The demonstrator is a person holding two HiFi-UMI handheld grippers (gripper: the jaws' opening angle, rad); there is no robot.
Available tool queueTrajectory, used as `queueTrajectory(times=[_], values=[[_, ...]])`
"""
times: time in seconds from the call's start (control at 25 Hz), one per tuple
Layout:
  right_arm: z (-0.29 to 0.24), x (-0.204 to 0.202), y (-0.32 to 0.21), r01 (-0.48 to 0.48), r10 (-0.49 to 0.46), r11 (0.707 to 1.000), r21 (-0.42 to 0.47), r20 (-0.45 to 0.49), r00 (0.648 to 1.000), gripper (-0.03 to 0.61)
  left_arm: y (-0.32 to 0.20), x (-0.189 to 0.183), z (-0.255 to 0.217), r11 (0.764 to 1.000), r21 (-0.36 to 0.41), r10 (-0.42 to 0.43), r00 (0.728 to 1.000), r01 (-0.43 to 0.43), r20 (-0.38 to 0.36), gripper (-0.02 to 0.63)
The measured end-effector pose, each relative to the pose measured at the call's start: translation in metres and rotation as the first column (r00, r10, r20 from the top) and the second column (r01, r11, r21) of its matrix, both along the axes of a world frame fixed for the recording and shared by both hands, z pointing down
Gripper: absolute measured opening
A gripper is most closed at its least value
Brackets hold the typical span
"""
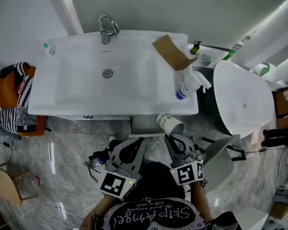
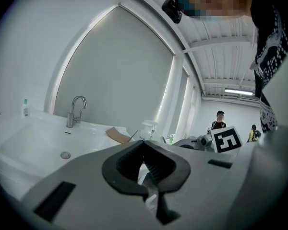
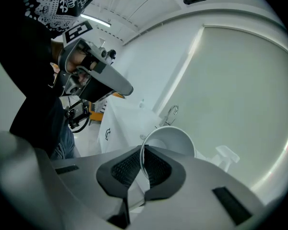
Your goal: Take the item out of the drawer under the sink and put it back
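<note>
Two-jaw grippers held by a person (image 1: pixel 153 217) are raised in front of a white bathroom sink (image 1: pixel 86 87). The right gripper (image 1: pixel 175 136) is clamped on the rim of a white paper cup (image 1: pixel 169 123). Its own view shows one pad inside the mouth and one outside. The cup hangs tilted in the air with its mouth turned back toward the person. It is just off the counter's front edge, to the right of the basin, above the grey marble floor (image 1: pixel 72 152). The left gripper (image 1: pixel 136 142) is beside it, its jaws closed together with nothing between them. On the counter are a chrome faucet (image 1: pixel 107 28), a piece of brown cardboard (image 1: pixel 172 51) and a spray bottle (image 1: pixel 188 87). A white toilet (image 1: pixel 242 97) sits to the right. Two bystanders (image 2: pixel 220 120) appear far back in the left gripper view.
</note>
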State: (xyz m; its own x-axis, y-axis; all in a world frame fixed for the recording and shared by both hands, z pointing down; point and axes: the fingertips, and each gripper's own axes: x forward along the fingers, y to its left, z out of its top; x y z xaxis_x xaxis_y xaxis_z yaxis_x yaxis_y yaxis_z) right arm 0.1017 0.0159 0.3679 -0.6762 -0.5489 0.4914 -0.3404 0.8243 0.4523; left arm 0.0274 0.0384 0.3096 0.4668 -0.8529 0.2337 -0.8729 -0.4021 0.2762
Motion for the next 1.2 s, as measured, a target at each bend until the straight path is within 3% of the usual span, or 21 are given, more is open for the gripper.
queueTrajectory(times=[0.32, 0.64, 1.2], values=[[0.043, -0.003, -0.001, 0.055, -0.062, 0.995, -0.078, -0.091, 0.994, 0.025, 0.003, -0.014, 0.008, 0.997, -0.052, -0.057, 0.998, 0.055, -0.028, 0.003], [0.101, -0.005, -0.004, 0.114, -0.145, 0.979, -0.168, -0.185, 0.972, 0.025, -0.001, -0.031, 0.001, 0.992, -0.017, -0.123, 0.992, 0.123, -0.003, 0.003], [0.18, -0.005, -0.013, 0.166, -0.245, 0.947, -0.276, -0.285, 0.926, 0.025, 0.0, -0.032, 0.011, 0.984, -0.06, -0.169, 0.985, 0.166, -0.038, 0.003]])
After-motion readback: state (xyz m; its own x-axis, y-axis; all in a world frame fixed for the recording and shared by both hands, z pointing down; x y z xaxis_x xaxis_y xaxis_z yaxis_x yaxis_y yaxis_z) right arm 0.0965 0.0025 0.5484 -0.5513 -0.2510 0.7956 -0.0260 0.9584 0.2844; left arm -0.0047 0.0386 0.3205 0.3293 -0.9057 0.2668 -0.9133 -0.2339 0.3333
